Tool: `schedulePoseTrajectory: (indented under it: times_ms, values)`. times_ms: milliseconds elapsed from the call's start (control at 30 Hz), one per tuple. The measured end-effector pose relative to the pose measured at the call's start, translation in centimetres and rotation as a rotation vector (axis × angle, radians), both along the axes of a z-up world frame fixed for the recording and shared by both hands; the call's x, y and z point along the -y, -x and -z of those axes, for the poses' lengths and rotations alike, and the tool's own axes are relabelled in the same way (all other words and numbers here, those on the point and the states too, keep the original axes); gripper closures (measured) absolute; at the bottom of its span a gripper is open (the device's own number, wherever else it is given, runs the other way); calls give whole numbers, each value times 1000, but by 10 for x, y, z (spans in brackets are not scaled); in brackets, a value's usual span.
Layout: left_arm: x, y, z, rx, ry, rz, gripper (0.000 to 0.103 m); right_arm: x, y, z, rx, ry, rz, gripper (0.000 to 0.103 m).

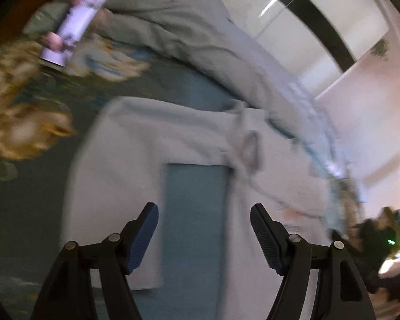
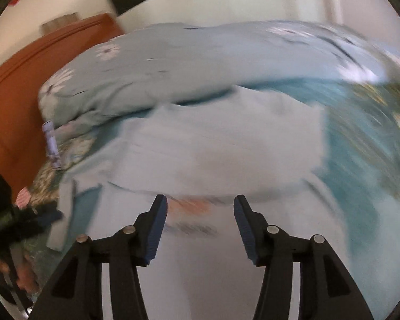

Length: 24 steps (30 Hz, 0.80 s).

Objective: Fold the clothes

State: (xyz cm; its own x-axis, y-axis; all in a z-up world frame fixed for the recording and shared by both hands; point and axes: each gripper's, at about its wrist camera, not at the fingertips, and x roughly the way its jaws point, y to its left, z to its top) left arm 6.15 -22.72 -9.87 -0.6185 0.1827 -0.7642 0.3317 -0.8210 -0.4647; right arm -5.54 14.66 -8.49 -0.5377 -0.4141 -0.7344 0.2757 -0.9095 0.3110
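A pale grey-white garment (image 1: 146, 146) lies partly folded on a teal floral bedsheet (image 1: 194, 213); both views are motion-blurred. In the right wrist view the garment (image 2: 213, 146) fills the middle, with a faint orange print (image 2: 192, 205) near the fingers. My left gripper (image 1: 204, 213) is open and empty, hovering above the garment's edge and a strip of bare sheet. My right gripper (image 2: 200, 208) is open and empty just above the garment. The left gripper's dark body (image 2: 18, 218) shows at the left of the right wrist view.
A rumpled pale green duvet with flowers (image 2: 173, 61) lies along the far side of the bed. A white-purple printed tube (image 1: 77, 21) rests beside it. An orange headboard (image 2: 13, 93) stands at the left. White walls lie beyond.
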Motion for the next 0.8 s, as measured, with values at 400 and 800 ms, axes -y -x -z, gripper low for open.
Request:
schedulePoseTrajectory:
  times_ms: [400,800]
  values:
    - [29,-56,21,163,143,-186,31,-69,-42,12,19,114,136,50]
    - [37,-54,-26,59,358,-273,98,-85,-60,23,18,156,167,50]
